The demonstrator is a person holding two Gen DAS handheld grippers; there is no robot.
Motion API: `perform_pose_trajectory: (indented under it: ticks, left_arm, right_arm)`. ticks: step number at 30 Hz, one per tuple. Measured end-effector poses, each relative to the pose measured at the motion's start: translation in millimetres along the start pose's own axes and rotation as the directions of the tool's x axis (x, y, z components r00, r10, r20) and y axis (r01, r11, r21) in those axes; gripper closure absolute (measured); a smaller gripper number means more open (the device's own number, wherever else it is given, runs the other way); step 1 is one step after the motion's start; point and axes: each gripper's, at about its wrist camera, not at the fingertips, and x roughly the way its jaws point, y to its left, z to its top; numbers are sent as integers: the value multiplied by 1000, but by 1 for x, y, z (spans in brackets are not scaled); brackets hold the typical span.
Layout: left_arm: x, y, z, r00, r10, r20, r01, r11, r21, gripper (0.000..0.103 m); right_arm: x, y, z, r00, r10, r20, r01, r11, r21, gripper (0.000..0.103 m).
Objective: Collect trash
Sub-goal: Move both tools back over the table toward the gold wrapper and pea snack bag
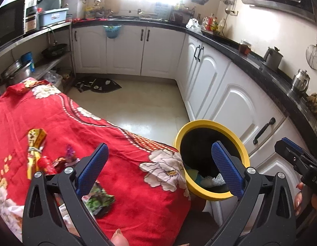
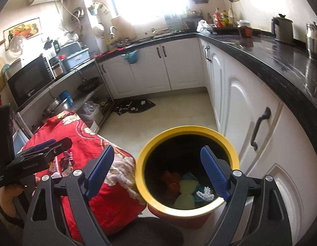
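Looking through the left wrist camera, the left gripper (image 1: pixel 159 165) had its two blue fingers (image 1: pixel 93 165) wide apart, and nothing was between them. Under it lay a red flowered cloth (image 1: pixel 121 164) that covered a table or bed; which one could not be told. On the cloth, at the left side, several pieces of trash rested: a yellow wrapper (image 1: pixel 36 143) tied with a band, a small purple wrapper (image 1: pixel 70 153), a red piece (image 1: pixel 45 165) just beside it, and a green printed packet (image 1: pixel 99 202) near the base of the left finger. The yellow-rimmed bin (image 1: pixel 211 160) stood on the floor, touching the edge of the cloth, in front of the white cabinets (image 1: pixel 219 94). Inside the bin some coloured items were seen at the bottom. The right gripper (image 1: pixel 295 157) appeared at the right border, dark and seen from the side.

From the right wrist camera, the right gripper (image 2: pixel 157 173) was also spread open, with no item between its fingers (image 2: pixel 214 176), and it hung over the mouth of the bin (image 2: pixel 187 135). At the bottom of the bin there were a red piece (image 2: pixel 171 181), pale green pieces (image 2: pixel 187 186) and a white lacy piece (image 2: pixel 205 194). The left gripper (image 2: pixel 51 149) was at the left, over the red cloth (image 2: pixel 109 205). A black counter (image 2: pixel 271 61) ran along the right wall.
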Motion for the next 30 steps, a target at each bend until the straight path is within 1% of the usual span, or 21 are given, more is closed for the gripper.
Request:
perform_pose_trajectory:
  ticks: [8,17,22,30]
  left_arm:
    - [-26,29,0,998,38,49,-36,998,-42,10]
    - [-52,63,-3,992,94,88,-86,992,-92,10]
    - [-65,88,-5,986,132,106,-117,984,-137,10]
    - [-85,132,-10,972,198,124,-169,962,-214,10]
  right_arm:
    - [0,27,5,999,42,1,-41,998,-49,19]
    - [3,74,10,994,105,-6,-105,987,-123,19]
    - [8,99,11,990,141,-19,-142,976,-166,19]
    - [17,140,8,979,197,-51,-203,951,-233,19]
